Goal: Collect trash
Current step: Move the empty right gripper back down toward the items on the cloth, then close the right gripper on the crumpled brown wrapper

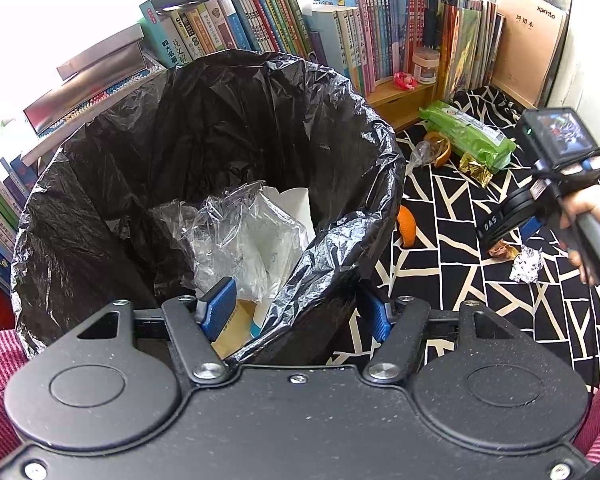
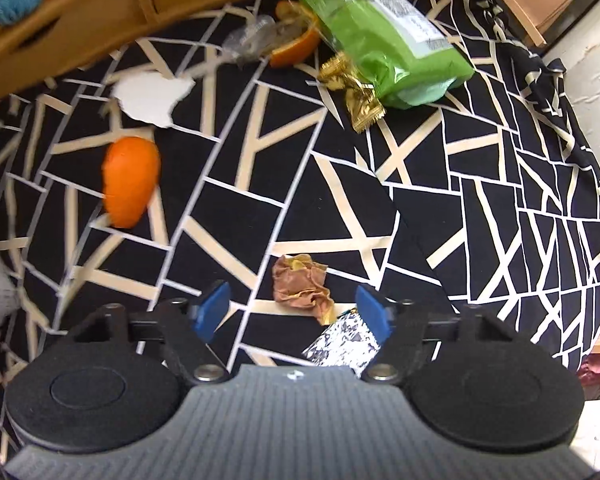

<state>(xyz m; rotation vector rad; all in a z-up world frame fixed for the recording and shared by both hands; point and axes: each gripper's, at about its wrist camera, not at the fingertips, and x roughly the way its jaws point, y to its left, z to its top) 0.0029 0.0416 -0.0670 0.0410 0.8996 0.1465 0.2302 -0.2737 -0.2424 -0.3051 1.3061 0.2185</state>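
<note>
A bin lined with a black bag fills the left wrist view; clear plastic film and white paper lie inside. My left gripper is open and straddles the near rim, one pad inside and one outside. My right gripper is open just above a crumpled brown wrapper and a silver foil scrap on the black-and-cream cloth. Farther off lie an orange peel, a torn white paper, a gold wrapper, a green packet and another peel.
Rows of books on a wooden shelf stand behind the bin. A hand holds the right gripper's handle at the right edge. A brown board leans in the far corner. Red striped fabric shows at the lower left.
</note>
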